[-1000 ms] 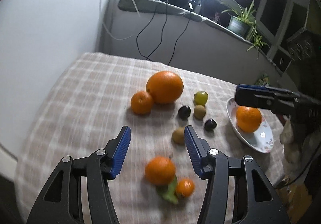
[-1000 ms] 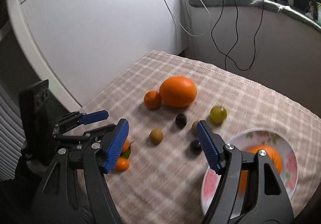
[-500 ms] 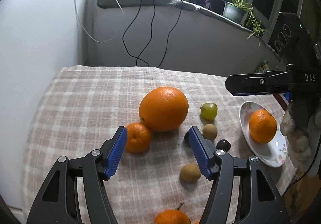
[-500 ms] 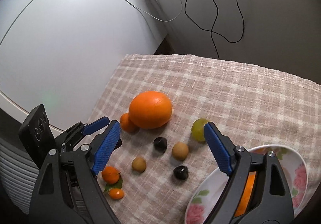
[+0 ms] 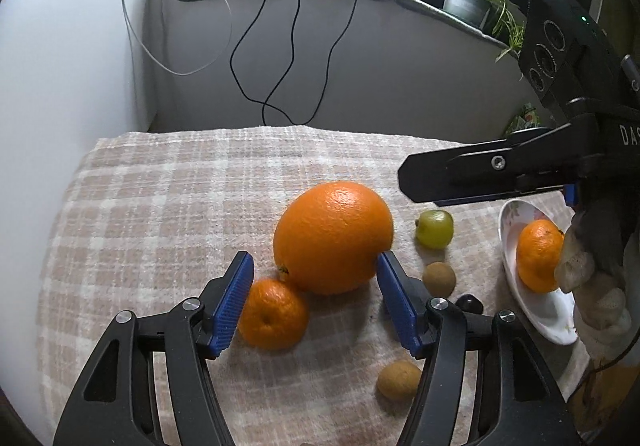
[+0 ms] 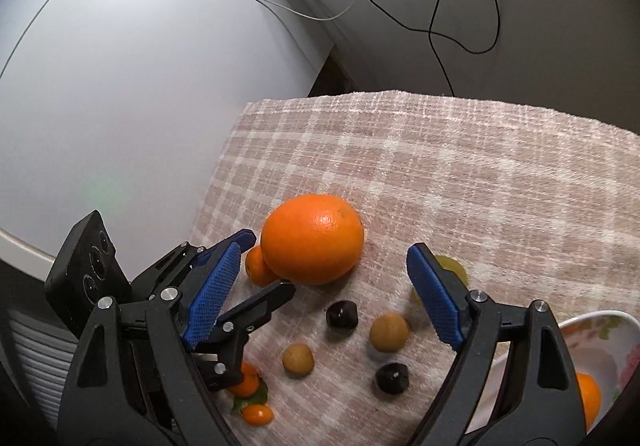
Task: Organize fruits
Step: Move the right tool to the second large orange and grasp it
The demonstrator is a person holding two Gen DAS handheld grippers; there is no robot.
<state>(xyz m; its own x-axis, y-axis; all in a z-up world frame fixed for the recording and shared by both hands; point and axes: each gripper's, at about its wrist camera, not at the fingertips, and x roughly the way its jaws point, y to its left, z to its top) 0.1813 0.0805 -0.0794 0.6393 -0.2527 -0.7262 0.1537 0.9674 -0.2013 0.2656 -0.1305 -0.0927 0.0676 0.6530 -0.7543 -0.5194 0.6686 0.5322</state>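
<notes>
Two grippers are held wide apart, nothing gripped: the left gripper, its jaws just opened further, frames the large orange and small orange on the checked cloth; the right gripper hovers above. One orange lies in the plate.

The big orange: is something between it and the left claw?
Nothing visible blocks it. The left claw is open in front of the big orange. A small orange touches the big one by the claw's left pad.
</notes>
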